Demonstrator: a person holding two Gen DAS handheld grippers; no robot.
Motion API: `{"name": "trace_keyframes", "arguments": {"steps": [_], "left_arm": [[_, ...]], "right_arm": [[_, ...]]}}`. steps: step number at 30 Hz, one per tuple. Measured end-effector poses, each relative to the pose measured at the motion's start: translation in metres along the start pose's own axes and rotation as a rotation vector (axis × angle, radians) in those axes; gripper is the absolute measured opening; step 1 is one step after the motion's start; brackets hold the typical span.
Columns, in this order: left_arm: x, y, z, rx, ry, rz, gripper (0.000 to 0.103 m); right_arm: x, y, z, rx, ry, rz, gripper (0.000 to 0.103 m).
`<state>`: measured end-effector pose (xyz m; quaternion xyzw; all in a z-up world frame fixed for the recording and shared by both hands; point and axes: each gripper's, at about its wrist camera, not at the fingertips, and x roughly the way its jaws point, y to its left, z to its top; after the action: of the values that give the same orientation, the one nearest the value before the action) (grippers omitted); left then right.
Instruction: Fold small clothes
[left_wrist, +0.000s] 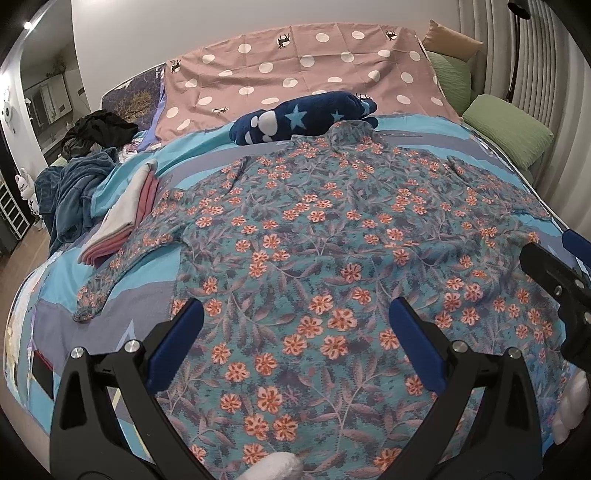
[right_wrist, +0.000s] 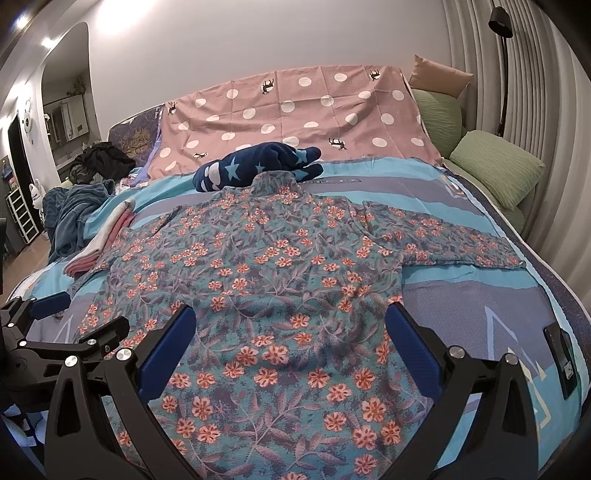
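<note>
- Teal knit with orange flowers: in the left wrist view the floral top (left_wrist: 332, 236) lies spread flat on the bed (left_wrist: 140, 280), collar toward the far edge and hem toward the near edge, both sleeves thrown out sideways.
- The left gripper (left_wrist: 295, 321) hovers over the lower body of the top with its blue pads wide apart and nothing between them; the right gripper (left_wrist: 561, 266) shows at the right border, and from here I cannot tell how its jaws stand.
- Near the bed's left edge sits a folded stack of pink and white cloth (left_wrist: 125, 218); a navy star-print garment (left_wrist: 299, 116) lies just beyond the collar.
- In the right wrist view the same top (right_wrist: 280, 266) fills the middle of the bed (right_wrist: 461, 295); the right gripper (right_wrist: 291, 325) is spread open and empty above the hem area, with the left gripper (right_wrist: 79, 317) beside it, also parted.
- The fabric looks soft, light and limp, so it should drape and slide rather than hold a crease; a sleeve cuff or a hem corner looks the best hold.
- A strip of print on the cover behind the collar is too small to read; no brand or label is legible.
</note>
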<state>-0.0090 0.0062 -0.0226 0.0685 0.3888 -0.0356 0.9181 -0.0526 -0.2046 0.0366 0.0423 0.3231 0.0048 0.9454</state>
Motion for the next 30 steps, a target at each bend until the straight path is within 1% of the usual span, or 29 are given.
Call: {"name": "trace_keyframes", "arguments": {"steps": [5,11,15,17,19,20,21,22,24,27,30], "left_arm": [[-0.001,0.001,-0.001,0.006,-0.009,-0.017,0.101],[0.006,0.013,-0.005,-0.043,0.004,-0.093,0.101],[0.015,0.021,-0.01,-0.061,0.024,-0.102,0.101],[0.02,0.032,-0.014,-0.102,0.035,-0.146,0.093],[0.029,0.049,-0.019,-0.169,0.072,-0.201,0.077],[0.033,0.056,-0.022,-0.196,0.091,-0.219,0.073],[0.037,0.067,-0.025,-0.228,0.111,-0.238,0.065],[0.04,0.074,-0.027,-0.244,0.116,-0.244,0.055],[0.043,0.095,-0.031,-0.285,0.119,-0.238,0.046],[0.048,0.143,-0.034,-0.394,0.108,-0.201,0.039],[0.06,0.216,-0.042,-0.587,0.093,-0.155,0.038]], "right_arm": [[0.0,0.001,0.001,-0.004,-0.003,0.001,0.102],[-0.001,0.004,0.002,-0.007,-0.015,-0.022,0.102],[-0.003,0.003,0.004,0.004,-0.064,-0.028,0.102],[-0.003,0.003,0.006,0.003,-0.077,-0.035,0.102],[0.0,0.003,0.009,-0.007,-0.071,-0.053,0.102],[0.002,0.003,0.01,-0.009,-0.066,-0.056,0.102],[0.005,0.004,0.011,-0.011,-0.056,-0.059,0.102],[0.007,0.005,0.011,-0.012,-0.047,-0.06,0.102],[0.013,0.008,0.012,-0.014,-0.03,-0.063,0.102],[0.02,0.015,0.013,-0.032,-0.012,-0.068,0.102],[0.027,0.022,0.014,-0.047,0.0,-0.069,0.102]]}}
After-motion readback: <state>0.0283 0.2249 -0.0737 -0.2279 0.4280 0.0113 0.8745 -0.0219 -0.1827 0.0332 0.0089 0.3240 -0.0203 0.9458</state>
